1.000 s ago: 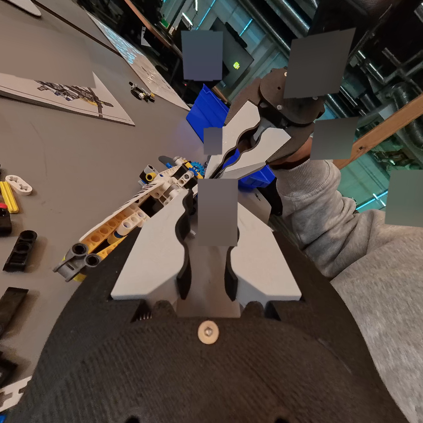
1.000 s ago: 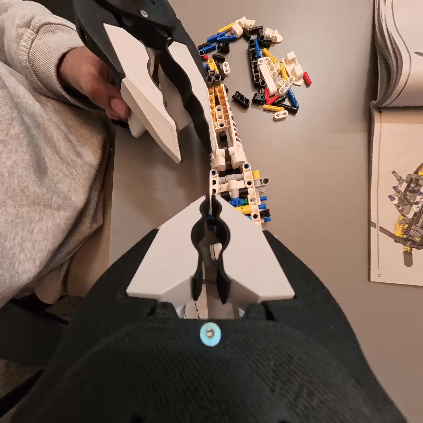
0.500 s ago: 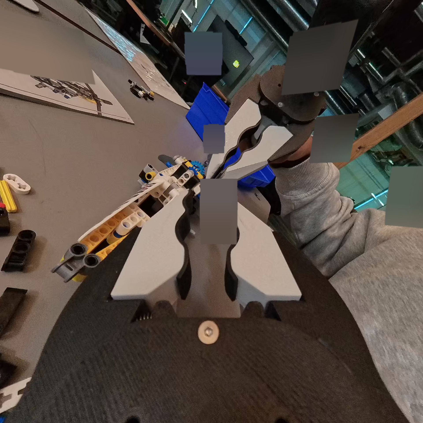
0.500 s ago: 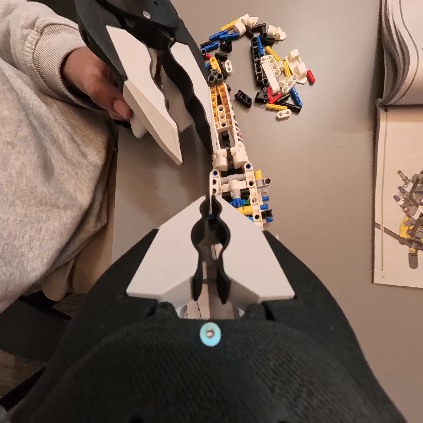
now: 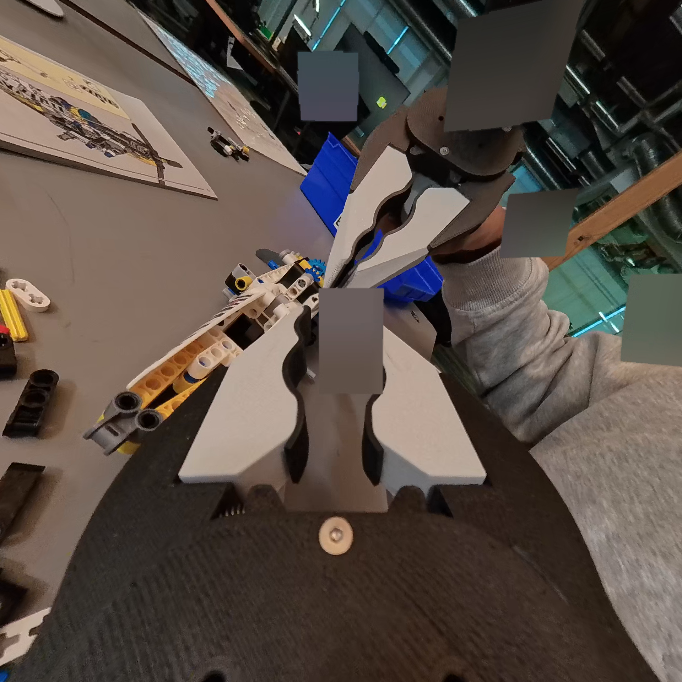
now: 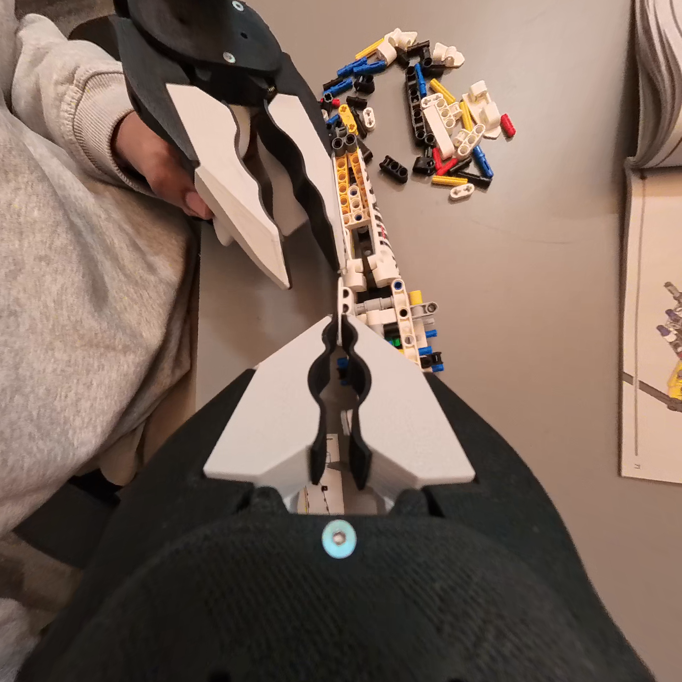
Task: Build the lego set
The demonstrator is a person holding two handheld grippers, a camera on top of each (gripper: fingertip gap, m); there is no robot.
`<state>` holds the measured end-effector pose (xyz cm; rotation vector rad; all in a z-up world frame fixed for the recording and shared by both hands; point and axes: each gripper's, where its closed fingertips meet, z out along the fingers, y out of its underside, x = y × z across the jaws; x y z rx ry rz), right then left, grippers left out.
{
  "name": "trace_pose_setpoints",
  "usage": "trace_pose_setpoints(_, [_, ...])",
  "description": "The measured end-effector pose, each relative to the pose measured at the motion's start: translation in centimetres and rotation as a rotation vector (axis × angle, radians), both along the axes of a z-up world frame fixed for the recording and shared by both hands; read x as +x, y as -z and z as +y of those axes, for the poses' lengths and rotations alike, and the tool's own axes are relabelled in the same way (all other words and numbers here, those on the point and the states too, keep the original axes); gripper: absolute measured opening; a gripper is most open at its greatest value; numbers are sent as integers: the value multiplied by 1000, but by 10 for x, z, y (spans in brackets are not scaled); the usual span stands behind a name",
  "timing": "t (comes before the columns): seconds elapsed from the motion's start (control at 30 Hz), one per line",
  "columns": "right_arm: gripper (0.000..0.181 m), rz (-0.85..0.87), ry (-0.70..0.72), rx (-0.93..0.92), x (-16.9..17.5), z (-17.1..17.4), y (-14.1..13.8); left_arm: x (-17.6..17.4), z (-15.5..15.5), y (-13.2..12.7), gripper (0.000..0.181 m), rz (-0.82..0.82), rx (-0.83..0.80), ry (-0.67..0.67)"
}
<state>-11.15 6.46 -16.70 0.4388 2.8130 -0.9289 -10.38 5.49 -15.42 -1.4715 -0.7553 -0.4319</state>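
While the right gripper [image 6: 338,326] pinches the lego model's [image 6: 363,236] near end, the left gripper's [image 6: 310,273] spread jaws flank it.

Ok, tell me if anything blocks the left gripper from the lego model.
Nothing visible does. The open left gripper sits right beside the lego model, one finger seemingly against its side; the right gripper pinches the model's near end.

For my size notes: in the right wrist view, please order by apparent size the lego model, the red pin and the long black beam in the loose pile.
1. lego model
2. long black beam
3. red pin
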Motion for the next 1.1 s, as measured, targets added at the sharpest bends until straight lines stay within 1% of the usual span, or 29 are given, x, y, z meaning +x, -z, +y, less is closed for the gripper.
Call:
trace_pose_setpoints(0.43, [0,-48,-40,24,3,1,3,1,0,1,23,-4,-2,5])
trace_pose_setpoints(0.63, [0,-40,-46,34,2,1,3,1,0,1,24,-4,0,4])
trace_pose_setpoints(0.73, [0,-13,-35,43,-1,3,0,0,0,0,24,-4,2,4])
trace_pose_setpoints(0.93, [0,-3,-7,4,-2,6,-10,1,0,0,24,-5,3,5])
trace_pose_setpoints(1.1, [0,-9,-12,32,3,10,-4,1,0,0,24,-5,2,5])
